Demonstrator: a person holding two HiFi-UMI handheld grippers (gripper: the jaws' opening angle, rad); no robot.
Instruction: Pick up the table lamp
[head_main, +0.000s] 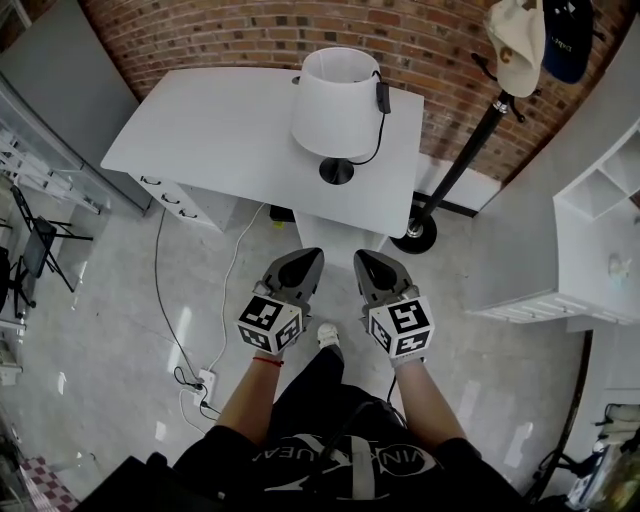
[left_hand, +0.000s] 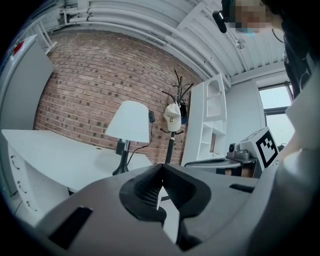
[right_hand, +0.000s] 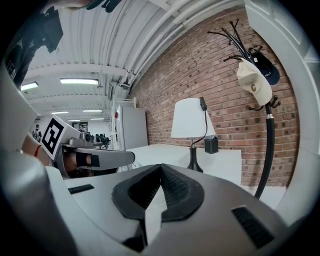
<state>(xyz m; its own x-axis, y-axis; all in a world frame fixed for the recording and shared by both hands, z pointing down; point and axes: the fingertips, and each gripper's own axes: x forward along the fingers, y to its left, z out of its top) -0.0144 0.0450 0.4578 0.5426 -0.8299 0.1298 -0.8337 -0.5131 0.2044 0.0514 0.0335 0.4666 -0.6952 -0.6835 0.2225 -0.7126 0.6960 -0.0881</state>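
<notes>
The table lamp (head_main: 335, 105) has a white shade, a thin black stem and a round black base, and it stands near the right end of the white desk (head_main: 215, 130). Its black cord with an inline switch hangs down the shade's right side. The lamp (left_hand: 129, 124) shows ahead in the left gripper view, and the lamp (right_hand: 190, 120) also stands ahead in the right gripper view. My left gripper (head_main: 305, 262) and right gripper (head_main: 367, 262) are held side by side over the floor, short of the desk's near edge. Both are shut with nothing between the jaws.
A black coat stand (head_main: 455, 170) with caps on it rises right of the desk, its base (head_main: 414, 236) on the floor. White shelving (head_main: 590, 200) stands at the right. Cables and a power strip (head_main: 203, 383) lie on the floor at the left. A brick wall backs the desk.
</notes>
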